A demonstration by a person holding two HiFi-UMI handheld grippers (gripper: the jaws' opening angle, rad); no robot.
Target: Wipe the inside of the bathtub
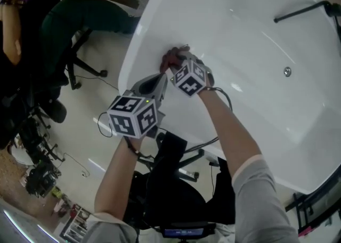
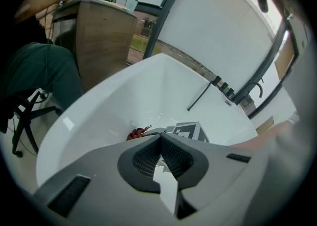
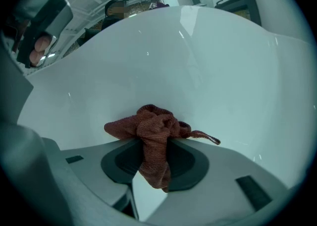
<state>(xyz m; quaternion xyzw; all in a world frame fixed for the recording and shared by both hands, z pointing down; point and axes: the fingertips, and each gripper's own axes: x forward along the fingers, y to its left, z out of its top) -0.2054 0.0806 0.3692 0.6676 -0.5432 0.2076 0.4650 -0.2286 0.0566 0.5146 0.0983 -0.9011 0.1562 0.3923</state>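
Gripping the reddish-brown cloth [image 3: 151, 126], the right gripper [image 3: 153, 144] has its jaws clamped on the middle of the wad. One end hangs back between the pads and a thin tail strays off to the right. The left gripper [image 2: 160, 138] sits just beside and behind it, jaws pressed together on nothing.

The main risk, as I judge it, is the small bunch of fabric. So little cloth stands proud of the jaw tips that a steeper angle could bring hard plastic, not cloth, onto the white wall and scuff it. The hold is on a narrow twist, so a firm drag across the surface could pull the cloth free. A wad this tight also wipes only a thin strip, so patches may be missed. The two grippers are close enough that the left one could knock the right off its line.

The cloth's long axis runs along the jaws, wad forward toward the inner wall of the bathtub [image 1: 240, 34], just inside the near rim at its left end. Whether it actually touches cannot be told.

In the head view the tub's long axis runs diagonally from upper left to lower right. The drain [image 1: 287, 71] lies well apart to the right, and a black rod [image 1: 301, 11] crosses the far corner.
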